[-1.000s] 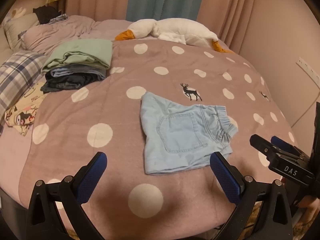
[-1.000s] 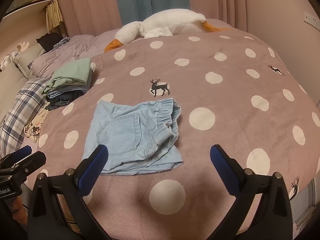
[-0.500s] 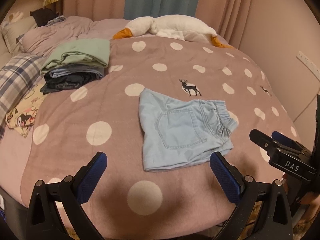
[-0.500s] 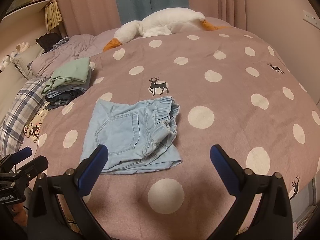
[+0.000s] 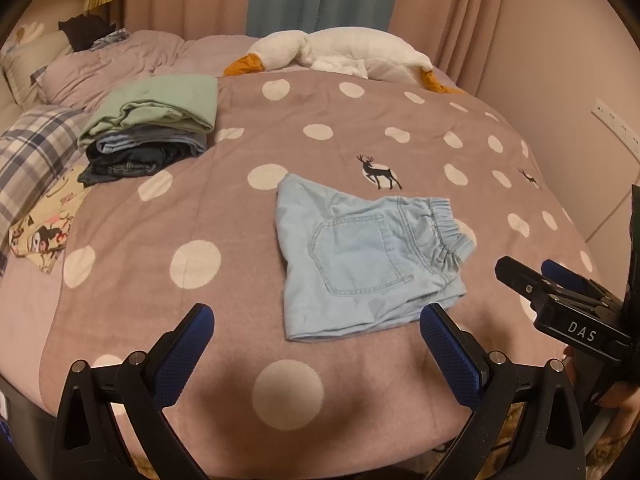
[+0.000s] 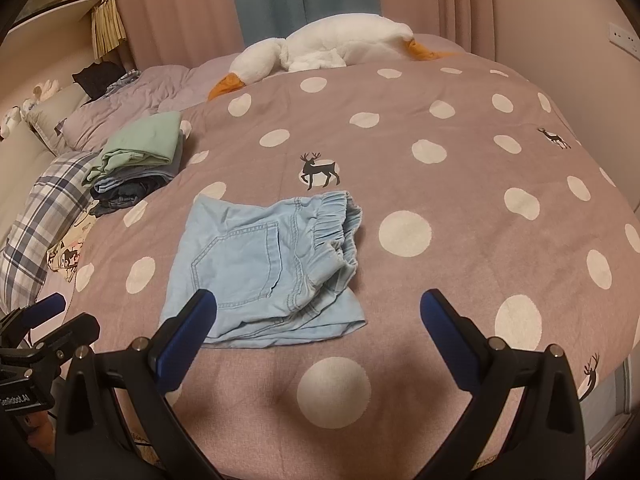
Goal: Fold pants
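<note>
Light blue denim pants (image 5: 360, 256) (image 6: 264, 264) lie folded into a small square on the polka-dot bedspread (image 5: 224, 216) (image 6: 440, 184), back pocket up, elastic waistband to the right. My left gripper (image 5: 316, 344) is open with nothing between its blue pads, held back near the bed's front edge, just short of the pants. My right gripper (image 6: 318, 320) is open too and holds nothing; its left pad overlaps the pants' near corner in its own view. In the left wrist view the right gripper (image 5: 560, 296) shows at the right edge.
A stack of folded clothes (image 5: 148, 132) (image 6: 136, 160) with a green piece on top sits at the left of the bed. A white goose plush (image 5: 340, 54) (image 6: 320, 48) lies at the far side. A plaid pillow (image 5: 28, 160) and patterned cloth (image 5: 44, 224) lie left.
Both grippers have drawn back a little from the bed and stayed open. The folded pants lie as before.
</note>
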Tool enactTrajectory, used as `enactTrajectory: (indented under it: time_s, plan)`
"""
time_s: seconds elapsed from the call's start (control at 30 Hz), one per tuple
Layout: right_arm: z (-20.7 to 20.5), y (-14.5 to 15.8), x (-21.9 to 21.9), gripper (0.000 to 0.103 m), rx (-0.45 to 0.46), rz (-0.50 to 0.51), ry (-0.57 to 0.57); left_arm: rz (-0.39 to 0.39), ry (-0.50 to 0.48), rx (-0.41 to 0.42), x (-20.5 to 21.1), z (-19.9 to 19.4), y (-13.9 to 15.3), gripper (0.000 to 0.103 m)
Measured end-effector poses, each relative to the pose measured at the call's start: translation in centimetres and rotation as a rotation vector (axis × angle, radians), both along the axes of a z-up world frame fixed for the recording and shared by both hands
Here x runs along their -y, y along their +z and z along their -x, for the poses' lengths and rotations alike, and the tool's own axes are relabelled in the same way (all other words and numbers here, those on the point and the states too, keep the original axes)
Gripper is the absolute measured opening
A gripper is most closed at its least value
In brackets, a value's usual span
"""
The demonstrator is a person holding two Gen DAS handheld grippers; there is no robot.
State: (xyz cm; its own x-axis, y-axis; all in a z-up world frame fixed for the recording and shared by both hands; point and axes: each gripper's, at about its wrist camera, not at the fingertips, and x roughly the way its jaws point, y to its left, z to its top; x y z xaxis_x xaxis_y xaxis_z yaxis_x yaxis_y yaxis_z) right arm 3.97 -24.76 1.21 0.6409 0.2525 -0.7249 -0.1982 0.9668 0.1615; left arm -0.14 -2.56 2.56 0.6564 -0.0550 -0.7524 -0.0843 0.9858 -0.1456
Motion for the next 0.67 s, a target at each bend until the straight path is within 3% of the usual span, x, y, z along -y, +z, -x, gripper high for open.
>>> enactTrajectory:
  time_s: [0.67]
  plan:
    - [-0.08,-0.42,-0.07,0.102,-0.008,0.001,-0.002,0.005,-0.003,0.002,0.36,0.19,-0.15,0.102]
